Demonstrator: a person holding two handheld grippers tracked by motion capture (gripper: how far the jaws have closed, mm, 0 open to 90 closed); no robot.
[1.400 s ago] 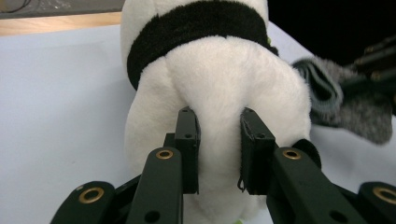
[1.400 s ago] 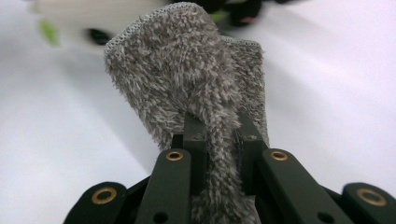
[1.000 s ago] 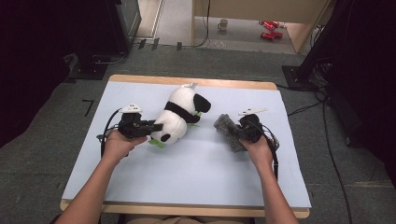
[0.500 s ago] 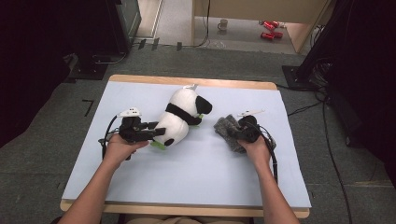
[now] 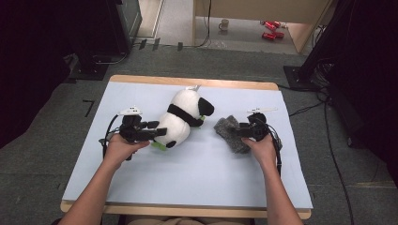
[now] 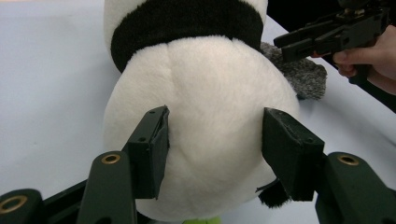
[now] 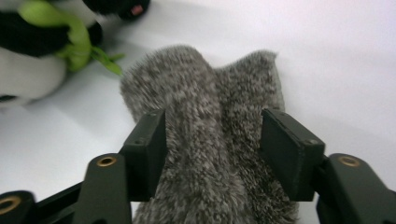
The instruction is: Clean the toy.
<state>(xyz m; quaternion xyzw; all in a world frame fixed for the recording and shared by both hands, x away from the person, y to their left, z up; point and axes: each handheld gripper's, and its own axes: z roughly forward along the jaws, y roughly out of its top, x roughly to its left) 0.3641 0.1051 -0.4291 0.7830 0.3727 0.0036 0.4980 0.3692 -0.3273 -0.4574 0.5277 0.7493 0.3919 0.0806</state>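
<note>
While the panda plush (image 5: 182, 121) lies on its side on the pale blue table cover (image 5: 187, 178), its long axis runs slantwise in the high view, the black-eared head toward the far right and the round white rump toward the near left. In the left gripper view the head is cut off by the top edge, and the lower feet and a green bit beneath the rump are mostly hidden behind the jaws. The left gripper (image 6: 215, 147) has just been opening: its jaws stand apart on either side of the rump, the left pad still at the fur, the right one just clear, so the plush sits between them unclamped. Just beside the plush, to its right, the grey fuzzy cloth (image 7: 210, 140) lies crumpled, its near end lost under the frame edge in the right gripper view. The right gripper (image 7: 212, 149) has likewise been opening; its jaws flank a raised fold of the cloth without pinching it. Beyond the table, dark floor and cables are hard to make out.
</note>
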